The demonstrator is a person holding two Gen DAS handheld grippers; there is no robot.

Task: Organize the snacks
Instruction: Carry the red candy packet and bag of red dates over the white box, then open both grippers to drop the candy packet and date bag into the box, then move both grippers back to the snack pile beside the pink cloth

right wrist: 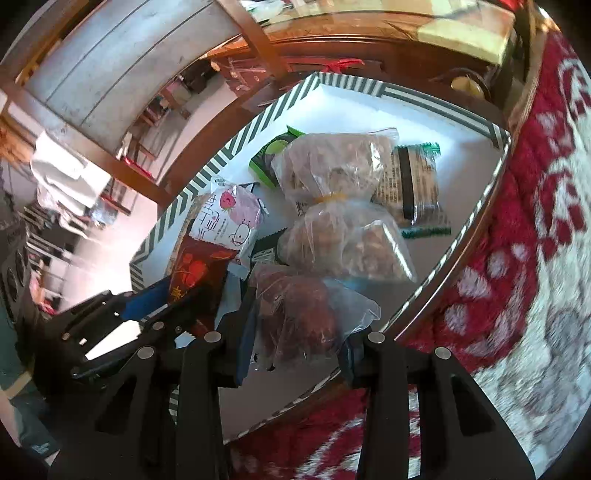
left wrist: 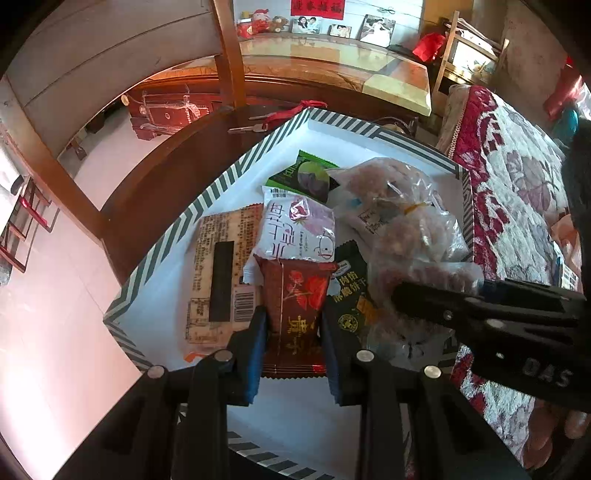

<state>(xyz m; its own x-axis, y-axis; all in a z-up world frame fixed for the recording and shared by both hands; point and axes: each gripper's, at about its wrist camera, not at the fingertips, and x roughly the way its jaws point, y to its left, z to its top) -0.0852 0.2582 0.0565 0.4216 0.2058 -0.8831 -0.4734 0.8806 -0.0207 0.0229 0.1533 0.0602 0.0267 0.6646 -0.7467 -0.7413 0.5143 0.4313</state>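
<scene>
Both wrist views close, angled down over the striped tray (left wrist: pixel 218 184) (right wrist: pixel 258 122), sharing its snacks

Clearly a home: framed family photos (left wrist: pixel 376 27) on a wooden cabinet (left wrist: pixel 332 70), flowered bedspread (left wrist: pixel 517 177) beside.

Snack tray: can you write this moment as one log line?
left gripper: shut on red snack packet | right gripper: around clear bag of dark snacks | both over striped tray
</scene>
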